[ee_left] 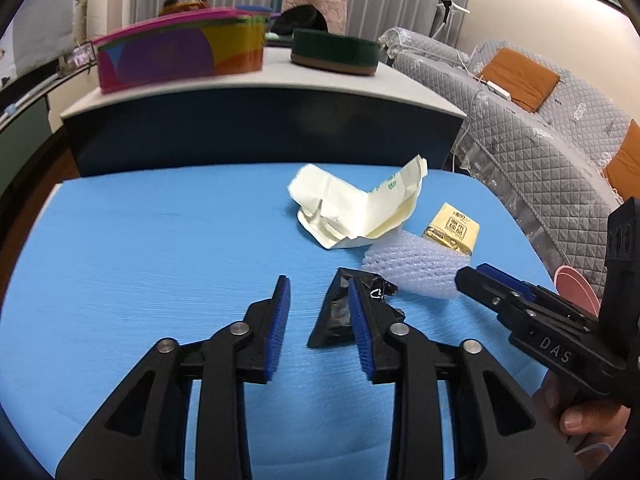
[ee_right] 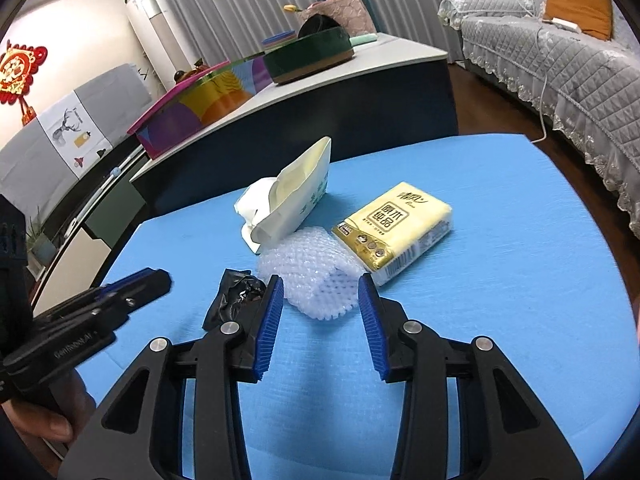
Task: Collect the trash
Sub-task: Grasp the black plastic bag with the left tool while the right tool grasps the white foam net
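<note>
Trash (ee_right: 316, 280) clusters mid-mat (ee_right: 500, 280), wide blue margins around; both hand-held grippers open, empty.

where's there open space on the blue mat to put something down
The blue mat is bare on the whole side left of the cream paper bag, back to the dark cabinet, and in the near strip below both grippers. In the right wrist view, it is also bare right of the yellow tissue pack. Crowded: bag, pack, foam net and black wrapper cluster together.
</note>
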Demonstrator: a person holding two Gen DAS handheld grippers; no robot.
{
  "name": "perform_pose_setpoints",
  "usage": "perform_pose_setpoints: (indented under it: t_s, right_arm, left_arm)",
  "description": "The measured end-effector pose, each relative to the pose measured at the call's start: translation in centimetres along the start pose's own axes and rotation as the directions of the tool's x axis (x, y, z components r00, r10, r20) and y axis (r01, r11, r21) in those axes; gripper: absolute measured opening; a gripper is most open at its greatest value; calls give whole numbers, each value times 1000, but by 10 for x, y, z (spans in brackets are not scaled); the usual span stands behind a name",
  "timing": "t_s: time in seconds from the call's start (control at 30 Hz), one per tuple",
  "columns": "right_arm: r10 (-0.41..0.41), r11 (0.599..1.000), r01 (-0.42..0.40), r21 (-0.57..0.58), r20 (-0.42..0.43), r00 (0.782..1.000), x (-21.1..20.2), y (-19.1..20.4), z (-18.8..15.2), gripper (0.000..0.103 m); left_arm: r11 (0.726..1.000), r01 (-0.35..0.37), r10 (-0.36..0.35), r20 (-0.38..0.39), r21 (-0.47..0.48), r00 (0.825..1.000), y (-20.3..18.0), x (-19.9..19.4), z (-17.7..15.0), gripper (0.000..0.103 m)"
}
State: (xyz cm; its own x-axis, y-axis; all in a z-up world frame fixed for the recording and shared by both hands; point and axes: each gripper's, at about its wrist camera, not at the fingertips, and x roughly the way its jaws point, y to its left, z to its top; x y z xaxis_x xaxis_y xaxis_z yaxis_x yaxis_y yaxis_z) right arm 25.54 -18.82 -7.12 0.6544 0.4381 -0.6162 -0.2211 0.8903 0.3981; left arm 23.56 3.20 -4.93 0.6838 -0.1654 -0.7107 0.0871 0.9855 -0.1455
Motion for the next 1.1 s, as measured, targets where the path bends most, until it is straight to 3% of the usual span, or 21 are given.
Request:
perform_pose_setpoints:
  t_s: [0.23, 0.4, 0.47, 0.5, 0.57, 1.1]
  right_arm:
    - [23, 1000, -23, 9, -32, 999, 12, -3, -1, 38]
    - [43, 999, -42, 6, -48, 998, 14, -3, -1, 9]
    - [49, 999, -50, -9, -44, 998, 13, -1, -3, 6]
    - [49, 999, -50, -19, -41, 998, 12, 1, -3, 6]
    - [45, 998, -46, -37, -33, 998, 9, 4, -4, 6]
    - [-1, 996, 4, -94, 38, 999, -51, 15, -11, 5]
  left_arm:
    - [999, 37, -38, -59, -11, 998, -5, 28, -5, 41]
    - [999, 32, -31, -89, 11, 996, -12, 38, -9, 43]
    - [999, 36, -35, -96, 11, 995, -13, 38, -8, 41]
    - [999, 41, -40, -99, 12, 994, -13, 37, -8, 33]
    - [998, 53, -51, -104, 19, 993, -14, 36, -7, 28]
    - [1000, 8, -8, 9, 7, 1000, -6, -20, -3, 27]
